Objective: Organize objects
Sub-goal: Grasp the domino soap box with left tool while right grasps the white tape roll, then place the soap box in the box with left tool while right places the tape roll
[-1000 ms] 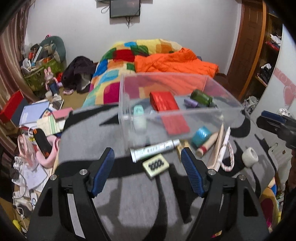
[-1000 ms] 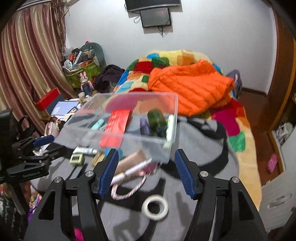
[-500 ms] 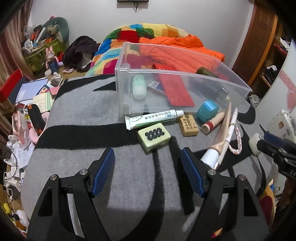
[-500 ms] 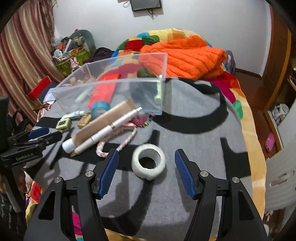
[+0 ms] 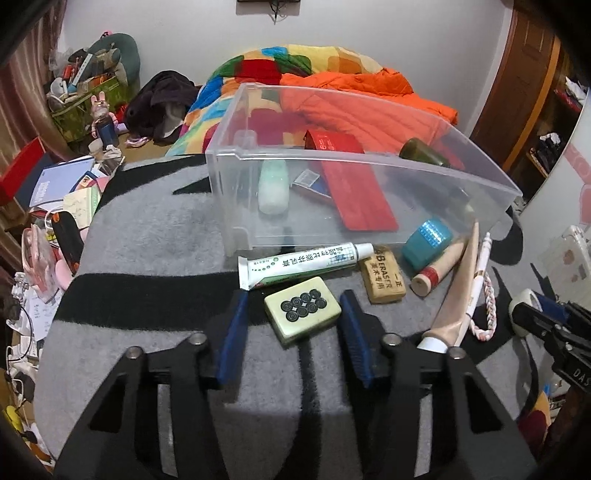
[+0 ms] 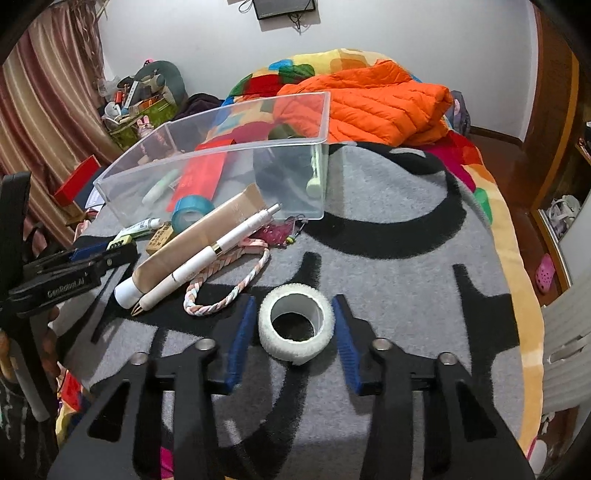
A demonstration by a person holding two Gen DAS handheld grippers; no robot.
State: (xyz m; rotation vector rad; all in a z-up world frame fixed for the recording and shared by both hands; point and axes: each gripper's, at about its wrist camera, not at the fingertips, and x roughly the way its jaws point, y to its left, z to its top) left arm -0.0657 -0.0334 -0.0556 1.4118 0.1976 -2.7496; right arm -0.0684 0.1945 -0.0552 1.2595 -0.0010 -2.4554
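A lived-in home bedroom: a bed (image 6: 491, 206) with a patchwork quilt (image 5: 295, 66) and an orange puffer jacket (image 6: 369, 107), striped curtains (image 6: 44, 110), a wooden door (image 5: 524, 74), a wall-mounted screen (image 6: 284, 7), and heaped clutter (image 5: 85, 88) in the corner.

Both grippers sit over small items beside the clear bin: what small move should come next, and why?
Probably finish closing. The left gripper straddles the mahjong tile, the right gripper straddles the white tape roll; both pairs of fingers are closing but gaps still show, so neither grips yet.
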